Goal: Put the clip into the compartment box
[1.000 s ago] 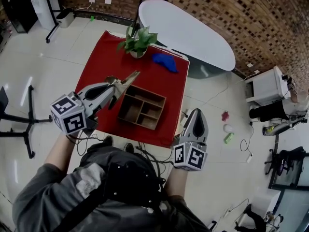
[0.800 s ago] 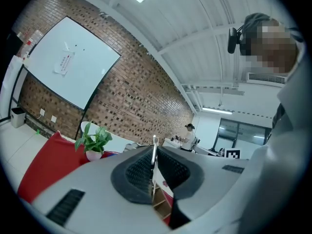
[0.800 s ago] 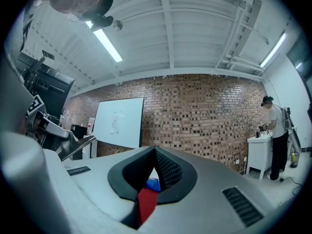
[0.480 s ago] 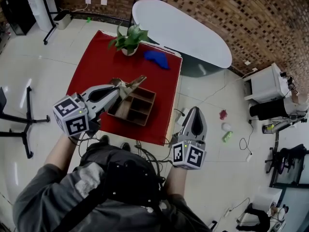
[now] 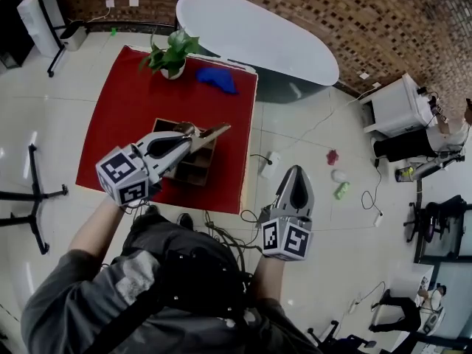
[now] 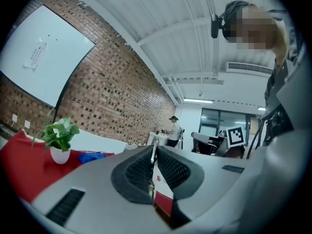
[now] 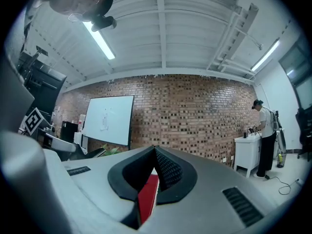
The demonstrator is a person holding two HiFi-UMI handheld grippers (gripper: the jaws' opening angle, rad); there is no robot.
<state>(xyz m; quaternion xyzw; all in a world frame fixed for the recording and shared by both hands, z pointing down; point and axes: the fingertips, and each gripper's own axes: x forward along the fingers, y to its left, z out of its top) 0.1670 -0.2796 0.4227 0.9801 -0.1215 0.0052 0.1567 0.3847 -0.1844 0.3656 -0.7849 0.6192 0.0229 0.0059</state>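
My left gripper is shut on a bronze metal clip, which sticks out to the right past the jaw tips. It hangs above the wooden compartment box on the red table, and the gripper body hides much of the box. In the left gripper view the clip shows as a thin metal edge pinched between the dark pads. My right gripper is shut on nothing, over the floor to the right of the table. In the right gripper view its jaws meet at the tips.
A potted plant and a blue cloth lie at the table's far end. A white oval table stands behind. Cables trail on the floor near my feet, a black stand is at the left, a white cabinet at the right.
The left gripper has carried the clip rightward and toward me, from the box's far left corner to above the box. The whole table has slid left in the head view.
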